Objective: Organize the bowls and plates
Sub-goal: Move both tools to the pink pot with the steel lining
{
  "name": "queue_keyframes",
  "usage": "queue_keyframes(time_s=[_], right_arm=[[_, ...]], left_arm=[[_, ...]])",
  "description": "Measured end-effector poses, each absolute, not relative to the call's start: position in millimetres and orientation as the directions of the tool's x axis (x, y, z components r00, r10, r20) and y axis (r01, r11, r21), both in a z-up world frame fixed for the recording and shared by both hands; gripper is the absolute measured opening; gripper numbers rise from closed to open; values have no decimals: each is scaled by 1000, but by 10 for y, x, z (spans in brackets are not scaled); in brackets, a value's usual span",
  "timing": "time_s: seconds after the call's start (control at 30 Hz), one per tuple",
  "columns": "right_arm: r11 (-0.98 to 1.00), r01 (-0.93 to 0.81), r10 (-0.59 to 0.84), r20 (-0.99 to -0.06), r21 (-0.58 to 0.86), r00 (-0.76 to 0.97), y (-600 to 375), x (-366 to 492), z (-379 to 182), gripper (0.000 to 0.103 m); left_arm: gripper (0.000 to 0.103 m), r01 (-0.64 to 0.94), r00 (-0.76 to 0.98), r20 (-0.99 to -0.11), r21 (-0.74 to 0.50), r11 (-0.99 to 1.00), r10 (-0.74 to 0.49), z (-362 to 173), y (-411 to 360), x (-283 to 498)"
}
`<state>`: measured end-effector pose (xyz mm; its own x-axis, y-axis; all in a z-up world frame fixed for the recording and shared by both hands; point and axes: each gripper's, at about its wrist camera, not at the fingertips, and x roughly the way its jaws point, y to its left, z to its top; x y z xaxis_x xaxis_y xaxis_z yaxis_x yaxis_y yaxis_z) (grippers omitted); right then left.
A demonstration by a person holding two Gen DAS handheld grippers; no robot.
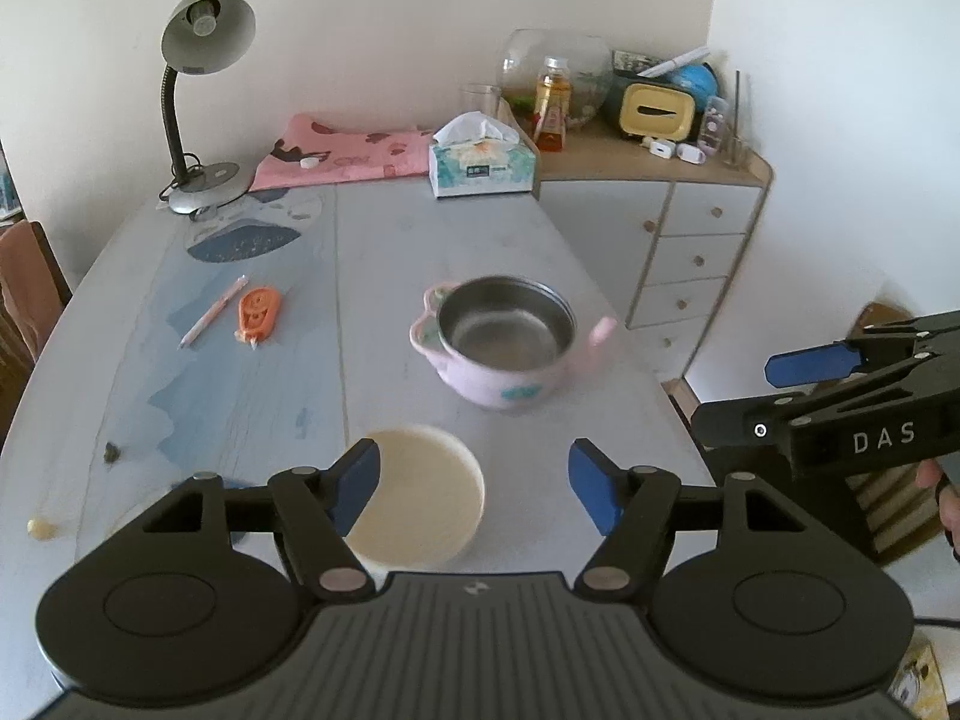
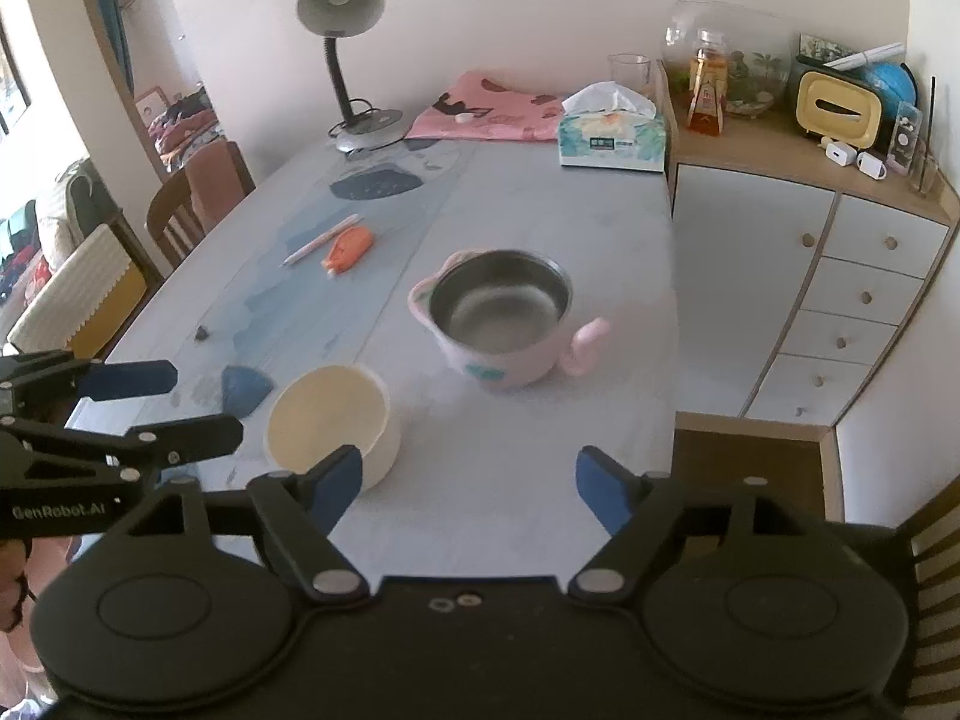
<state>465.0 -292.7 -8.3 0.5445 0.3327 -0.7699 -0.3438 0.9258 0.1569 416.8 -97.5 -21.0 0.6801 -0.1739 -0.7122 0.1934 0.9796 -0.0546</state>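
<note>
While tilted downward, both claws — left claw [image 1: 474, 489], right claw [image 2: 469, 486] — gape empty.

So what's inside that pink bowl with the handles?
The pink bowl shows only its bare steel lining; it looks empty. Its near inner wall is hidden behind the rim.

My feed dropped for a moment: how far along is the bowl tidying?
Done: nothing looks stacked. The cream bowl and the pink bowl stand apart on the table, both upright and empty. In hand: nothing. The left tongs and right tongs are open, short of the bowls. Left: gathering the two bowls. No plates in view.
</note>
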Motion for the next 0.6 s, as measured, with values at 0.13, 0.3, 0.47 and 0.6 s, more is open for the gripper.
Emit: queue_keyframes(time_s=[0.13, 0.3, 0.47, 0.6], right_arm=[[923, -360, 330, -764, 137, 554, -2939, 4955, -129, 92], [931, -344, 311, -754, 120, 578, -3000, 5353, -233, 102], [944, -309, 284, -763, 116, 580, -3053, 5738, -392, 102], [950, -295, 264, -773, 104, 576, -3041, 5973, -516, 102]], left_arm=[[77, 161, 690, -709, -45, 986, -145, -255, -1047, 4461], [78, 111, 696, -712, -18, 994, -91, -345, -1084, 4871], [78, 86, 691, -720, 3, 996, -57, -447, -1096, 5256], [78, 71, 660, -750, -9, 997, -54, -565, -1118, 5557]])
